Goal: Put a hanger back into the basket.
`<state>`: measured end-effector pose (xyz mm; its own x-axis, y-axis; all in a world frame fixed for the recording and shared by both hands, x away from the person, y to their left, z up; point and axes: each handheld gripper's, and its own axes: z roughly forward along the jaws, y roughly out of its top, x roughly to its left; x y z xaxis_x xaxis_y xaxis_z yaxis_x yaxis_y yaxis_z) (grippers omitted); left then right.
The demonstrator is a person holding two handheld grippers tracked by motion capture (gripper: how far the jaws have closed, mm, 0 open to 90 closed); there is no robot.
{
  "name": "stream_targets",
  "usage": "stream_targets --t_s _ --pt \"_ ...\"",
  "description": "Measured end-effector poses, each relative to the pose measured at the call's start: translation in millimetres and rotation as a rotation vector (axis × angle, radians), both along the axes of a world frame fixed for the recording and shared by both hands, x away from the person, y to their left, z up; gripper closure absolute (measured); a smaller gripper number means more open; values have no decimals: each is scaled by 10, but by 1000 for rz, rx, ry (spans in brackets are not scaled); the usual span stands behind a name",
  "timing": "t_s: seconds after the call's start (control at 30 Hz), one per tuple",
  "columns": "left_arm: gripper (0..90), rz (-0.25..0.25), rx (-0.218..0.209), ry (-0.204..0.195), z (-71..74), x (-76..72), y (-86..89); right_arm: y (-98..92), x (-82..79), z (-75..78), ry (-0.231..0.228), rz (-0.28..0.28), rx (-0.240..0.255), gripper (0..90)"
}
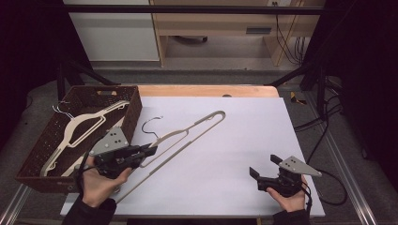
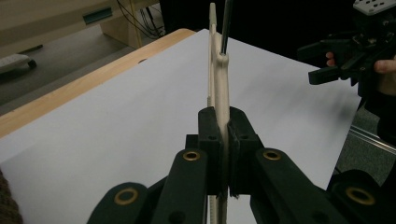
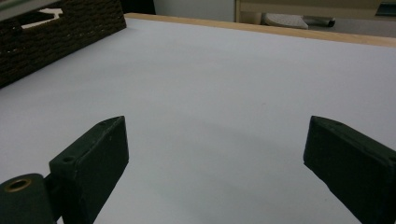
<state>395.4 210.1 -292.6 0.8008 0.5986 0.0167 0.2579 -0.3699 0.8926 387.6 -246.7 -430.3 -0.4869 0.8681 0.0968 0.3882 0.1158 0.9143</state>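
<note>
meanwhile left gripper (image 2: 223, 122) clamps the unmarked cream hanger (image 1: 180, 136) above the white sheet (image 1: 234, 154).

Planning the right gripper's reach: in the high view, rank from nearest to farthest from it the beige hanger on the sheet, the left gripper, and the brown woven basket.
1. Beige hanger, mid-sheet, to its left.
2. Left gripper, clamped on that hanger.
3. Brown woven basket, far left edge.

You grip a matt cream plastic hanger (image 1: 187, 133) with a thin metal hook (image 1: 151, 125); your basket (image 1: 47, 140) is rough brown weave, the sheet (image 1: 225, 154) smooth matt white on pale wood
</note>
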Motion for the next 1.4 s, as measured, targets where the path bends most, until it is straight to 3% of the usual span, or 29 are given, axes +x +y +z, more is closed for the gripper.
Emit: stream_targets --t_s 0.2,0.37,0.53,0.57,0.63,0.77,1.17,1.2,1.4 --pt "863 8 24 -9 263 56 120 -9 -2 9 -5 0 2 68" --pt "863 10 14 -7 415 157 274 -7 -2 8 -1 1 2 67" --pt "863 64 22 -12 526 279 476 -11 1 8 -7 1 -1 66" --pt "863 76 20 -11 545 319 547 2 -3 12 -2 2 23 66" --pt "862 78 19 -11 555 343 593 -10 2 6 -6 3 -3 66" --pt "863 106 4 -11 581 465 822 -8 3 3 -7 7 -6 66" --pt "863 197 38 -11 574 779 1403 -5 8 1 0 2 -10 51" --pt "863 202 26 0 557 813 1468 -6 7 -1 1 -1 -14 49" --pt "862 248 47 40 425 951 1731 -5 2 -3 0 -2 -20 47"
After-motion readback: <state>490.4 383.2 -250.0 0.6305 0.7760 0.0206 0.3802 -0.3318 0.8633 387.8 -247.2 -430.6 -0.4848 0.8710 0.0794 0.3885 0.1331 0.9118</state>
